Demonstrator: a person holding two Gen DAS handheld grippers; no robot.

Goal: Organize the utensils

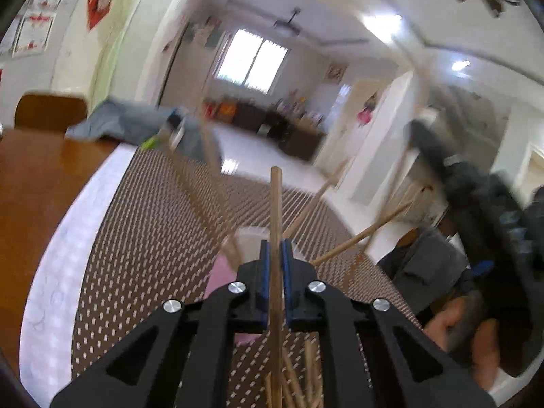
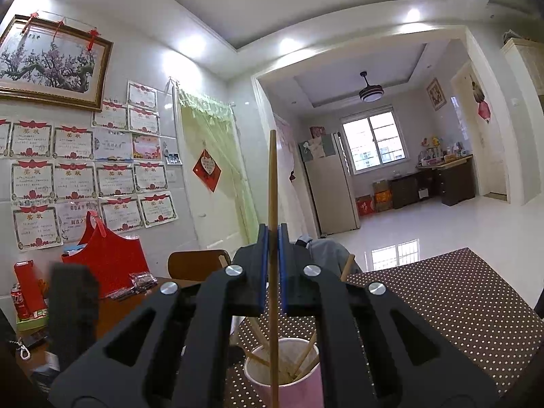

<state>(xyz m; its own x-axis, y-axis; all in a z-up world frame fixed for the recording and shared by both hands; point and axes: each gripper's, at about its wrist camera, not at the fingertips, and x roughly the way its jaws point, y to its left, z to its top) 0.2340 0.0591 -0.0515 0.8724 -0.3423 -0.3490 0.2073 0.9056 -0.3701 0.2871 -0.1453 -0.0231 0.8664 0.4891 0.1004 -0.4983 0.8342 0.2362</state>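
My left gripper (image 1: 276, 248) is shut on a wooden chopstick (image 1: 275, 210) that stands upright between its blue pads. A pink cup (image 1: 221, 277) with a white rim sits just beyond the fingers, with several blurred chopsticks (image 1: 360, 234) leaning out of it. More chopsticks (image 1: 306, 374) lie on the mat below the gripper. My right gripper (image 2: 272, 233) is shut on another upright chopstick (image 2: 272, 183), whose lower end reaches down into the pink cup (image 2: 299, 384). That cup holds several chopsticks (image 2: 302, 357).
A brown dotted placemat (image 2: 442, 306) covers part of the wooden table (image 1: 37, 183). A chair (image 2: 197, 265), grey cloth (image 1: 129, 122), red bags (image 2: 108, 261) and a soda can (image 2: 20, 302) stand around. A hand (image 1: 476, 340) shows at the right of the left wrist view.
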